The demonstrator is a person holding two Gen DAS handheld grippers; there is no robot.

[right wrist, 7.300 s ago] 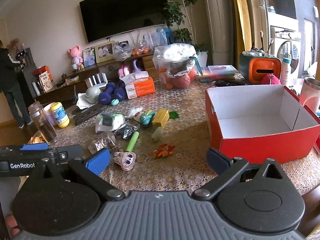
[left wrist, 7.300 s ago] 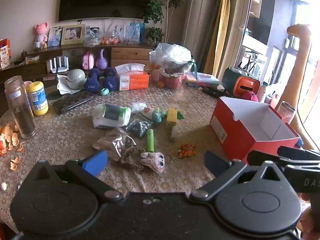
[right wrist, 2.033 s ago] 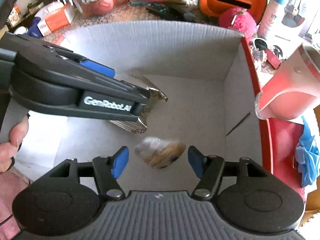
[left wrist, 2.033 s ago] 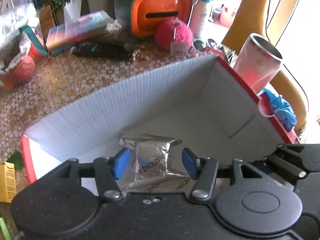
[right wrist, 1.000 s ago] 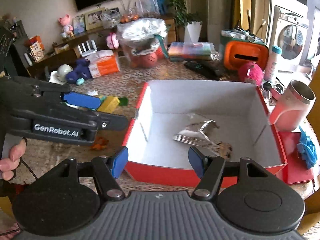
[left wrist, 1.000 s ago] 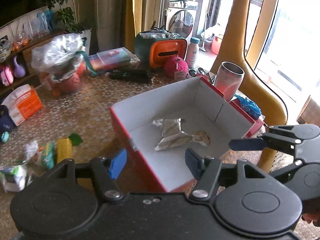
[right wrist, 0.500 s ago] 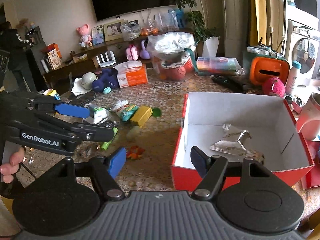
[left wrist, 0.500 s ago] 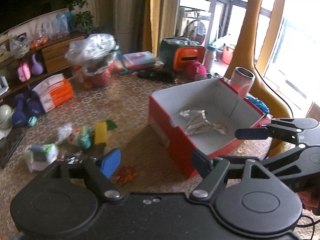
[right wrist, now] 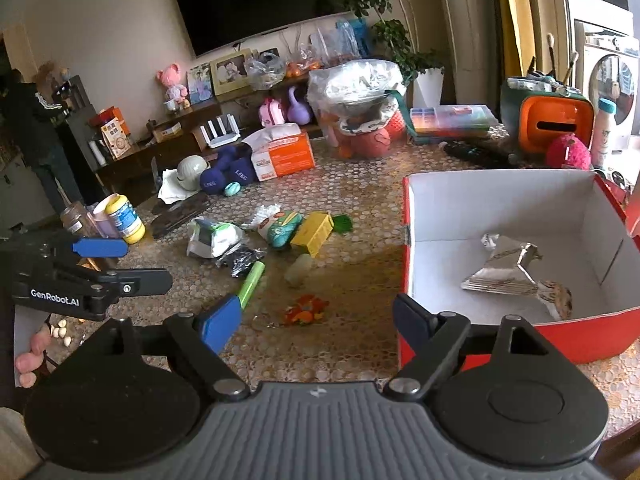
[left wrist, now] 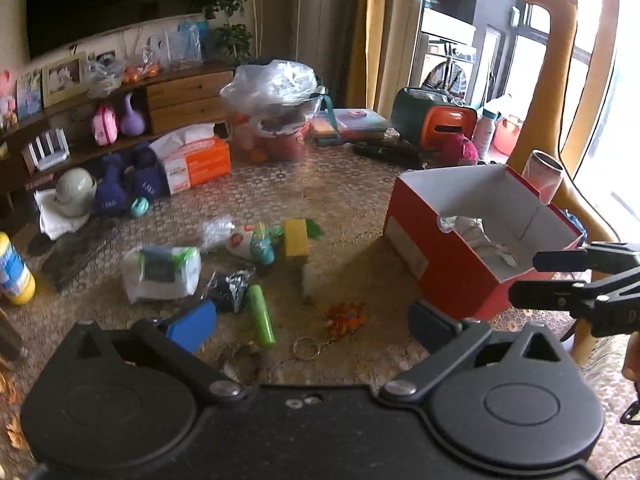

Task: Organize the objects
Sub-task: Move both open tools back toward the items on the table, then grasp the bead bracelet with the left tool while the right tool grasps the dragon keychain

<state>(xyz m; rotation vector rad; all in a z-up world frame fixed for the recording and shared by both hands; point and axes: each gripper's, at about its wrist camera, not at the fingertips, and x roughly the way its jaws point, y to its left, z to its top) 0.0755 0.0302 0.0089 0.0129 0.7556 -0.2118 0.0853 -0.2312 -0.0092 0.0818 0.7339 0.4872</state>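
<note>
A red cardboard box (right wrist: 408,216) with a white inside stands at the right of the table; a silver foil packet (right wrist: 505,268) and a small plush toy (right wrist: 557,297) lie in it. The box also shows in the left wrist view (left wrist: 448,264). Loose items lie on the table left of it: a green tube (left wrist: 261,314), an orange keychain (left wrist: 345,317), a yellow box (left wrist: 295,237), a white wipes pack (left wrist: 162,269), a dark wrapper (left wrist: 229,289). My left gripper (left wrist: 310,322) is open and empty above the keychain. My right gripper (right wrist: 316,318) is open and empty near the box's left wall.
An orange tissue box (right wrist: 285,156), blue dumbbells (right wrist: 224,178), a bagged fruit basket (right wrist: 360,100) and an orange-green case (right wrist: 554,122) stand at the back. A yellow-capped bottle (right wrist: 124,212) and a jar stand at the left. A pink tumbler (left wrist: 545,176) stands behind the box.
Both grippers have drawn back from the box and turned left toward the loose items. The foil packet and plush toy stay in the box. Both grippers stay open.
</note>
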